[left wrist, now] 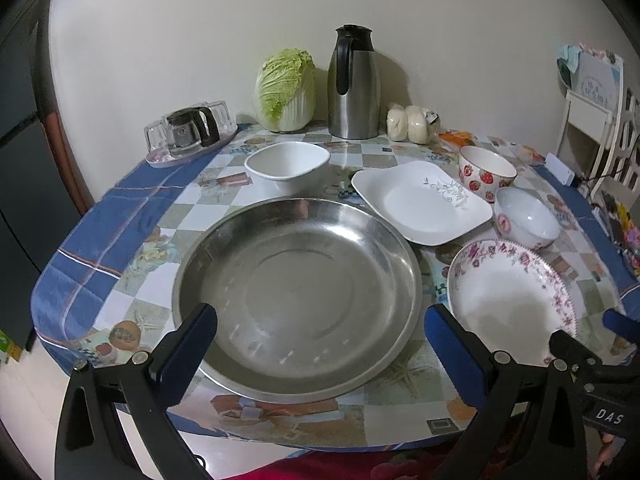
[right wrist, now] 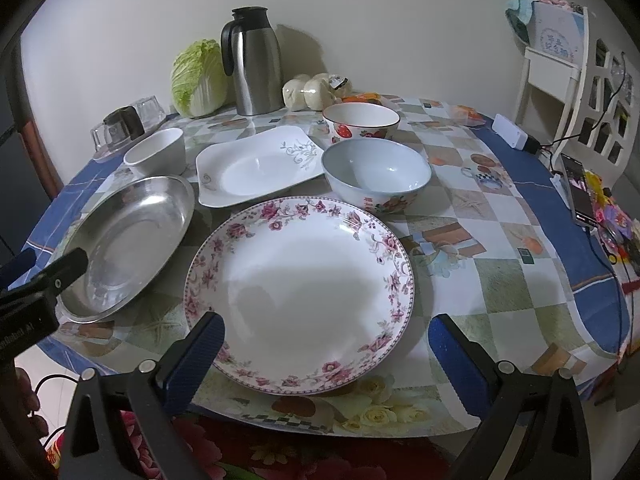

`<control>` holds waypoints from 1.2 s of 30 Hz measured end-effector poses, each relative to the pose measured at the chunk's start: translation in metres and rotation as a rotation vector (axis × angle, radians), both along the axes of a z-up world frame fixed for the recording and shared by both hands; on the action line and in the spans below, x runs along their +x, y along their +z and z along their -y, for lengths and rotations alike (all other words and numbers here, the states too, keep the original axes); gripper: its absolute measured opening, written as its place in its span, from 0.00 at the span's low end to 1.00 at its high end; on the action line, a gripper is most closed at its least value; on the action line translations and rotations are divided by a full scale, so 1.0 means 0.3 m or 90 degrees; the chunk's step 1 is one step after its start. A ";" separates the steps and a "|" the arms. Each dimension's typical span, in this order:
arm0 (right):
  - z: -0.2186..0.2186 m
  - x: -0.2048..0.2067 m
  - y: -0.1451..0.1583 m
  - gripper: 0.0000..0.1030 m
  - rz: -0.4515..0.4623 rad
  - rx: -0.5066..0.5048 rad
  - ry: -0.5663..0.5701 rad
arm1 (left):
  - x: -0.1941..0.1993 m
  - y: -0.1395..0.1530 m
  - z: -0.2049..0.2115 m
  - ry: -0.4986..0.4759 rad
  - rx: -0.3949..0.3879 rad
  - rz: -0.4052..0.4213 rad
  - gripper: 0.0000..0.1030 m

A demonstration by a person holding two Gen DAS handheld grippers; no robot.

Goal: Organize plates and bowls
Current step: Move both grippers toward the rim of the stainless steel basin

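Observation:
A large steel plate (left wrist: 298,296) lies at the table's near left; it also shows in the right wrist view (right wrist: 128,236). My left gripper (left wrist: 320,344) is open and empty above its near rim. A round floral plate (right wrist: 300,292) lies to its right, also in the left wrist view (left wrist: 508,292). My right gripper (right wrist: 326,352) is open and empty over its near edge. Behind are a white rectangular plate (right wrist: 256,168), a white square bowl (left wrist: 286,162), a pale blue bowl (right wrist: 376,174) and a strawberry bowl (right wrist: 360,120).
A steel thermos jug (left wrist: 354,84), a napa cabbage (left wrist: 286,90), buns (left wrist: 412,122) and a tray of glasses with a glass pot (left wrist: 190,132) stand at the table's back. A phone (right wrist: 578,188) and a white charger (right wrist: 510,130) lie at the right edge. A white chair (right wrist: 576,80) stands beyond.

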State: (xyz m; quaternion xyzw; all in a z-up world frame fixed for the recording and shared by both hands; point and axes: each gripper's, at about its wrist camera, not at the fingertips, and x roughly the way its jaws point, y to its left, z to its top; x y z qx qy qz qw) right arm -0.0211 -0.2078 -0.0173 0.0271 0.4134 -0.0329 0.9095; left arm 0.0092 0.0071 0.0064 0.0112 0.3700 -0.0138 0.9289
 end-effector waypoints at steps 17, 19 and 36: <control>-0.022 0.047 0.018 1.00 0.004 -0.006 0.014 | 0.052 -0.019 -0.016 -0.006 -0.020 -0.045 1.00; -0.024 0.056 0.019 1.00 0.004 -0.006 0.016 | 0.062 -0.020 -0.017 -0.005 -0.018 -0.048 1.00; -0.084 0.153 0.008 1.00 0.002 -0.004 0.055 | 0.165 -0.045 -0.120 0.027 -0.036 -0.066 1.00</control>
